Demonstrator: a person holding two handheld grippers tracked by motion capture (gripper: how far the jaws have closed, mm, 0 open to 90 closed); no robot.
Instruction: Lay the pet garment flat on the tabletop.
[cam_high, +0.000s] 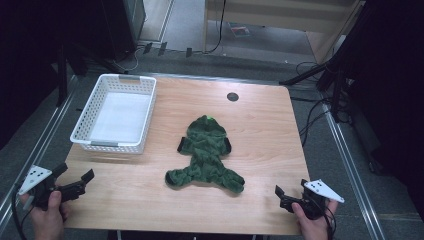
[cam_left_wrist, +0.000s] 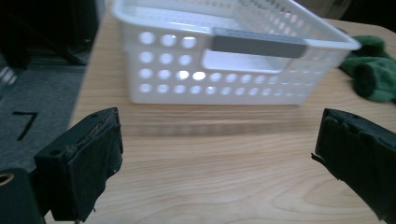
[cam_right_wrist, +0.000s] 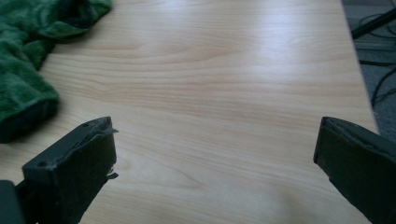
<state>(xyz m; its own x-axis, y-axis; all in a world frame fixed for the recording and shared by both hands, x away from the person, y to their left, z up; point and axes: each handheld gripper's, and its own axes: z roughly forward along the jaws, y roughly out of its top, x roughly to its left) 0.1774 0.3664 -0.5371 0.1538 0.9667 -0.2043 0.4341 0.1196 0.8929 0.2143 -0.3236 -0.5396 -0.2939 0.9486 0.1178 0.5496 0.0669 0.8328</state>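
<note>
I am holding my left gripper (cam_high: 75, 181) at the near left corner of the table (cam_high: 260, 120), its jaws spread wide with nothing between them, and my left hand (cam_high: 49, 216) is wrapping its handle just off the table's edge. My right gripper (cam_high: 292, 192) is sitting at the near right corner, jaws likewise gaping and empty, with my right hand (cam_high: 315, 222) gripping it from below. Both forearms are being cut off by the bottom of the high view. A green garment (cam_high: 206, 155), fuzzy and spread flat, is lying in the middle of the table, well apart from both grippers; its folds are too dark for me to make out how it is laid. In the right gripper view only its edge (cam_right_wrist: 23, 60) is showing at the left, cropped. A white basket (cam_high: 116, 112) is standing at the far left of the table, near its left edge; in the left gripper view its holed wall (cam_left_wrist: 224, 70) is facing me, just beyond the jaws. Bare wood is stretching between each gripper and the garment, and along the whole right side.
</note>
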